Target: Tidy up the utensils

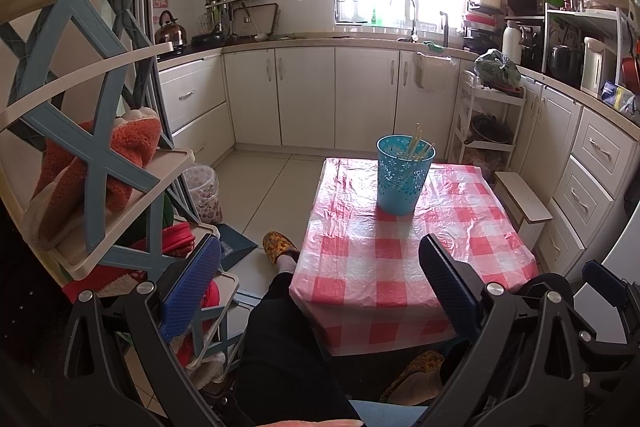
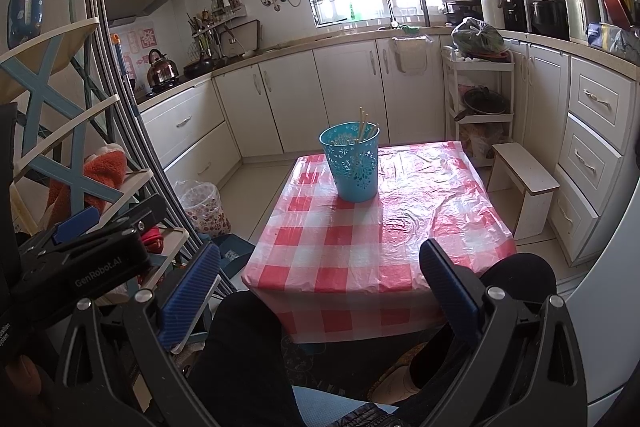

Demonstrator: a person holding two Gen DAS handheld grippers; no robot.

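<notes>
Blue perforated cup (image 1: pixel 405 174) holding chopsticks (image 1: pixel 416 143) stands upright at far end of checked table (image 1: pixel 400 267). Left gripper (image 1: pixel 320 291) and right gripper (image 2: pixel 320 291) near edge, jaws wide, empty. Shelf rack (image 1: pixel 92 131) left, stool (image 2: pixel 524 179) right, person's knees (image 2: pixel 240 347) below.

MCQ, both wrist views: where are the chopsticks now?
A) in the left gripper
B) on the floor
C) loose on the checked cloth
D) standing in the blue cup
D: the chopsticks stick up out of the blue cup; the left gripper and right gripper are both open and hold nothing.
</notes>
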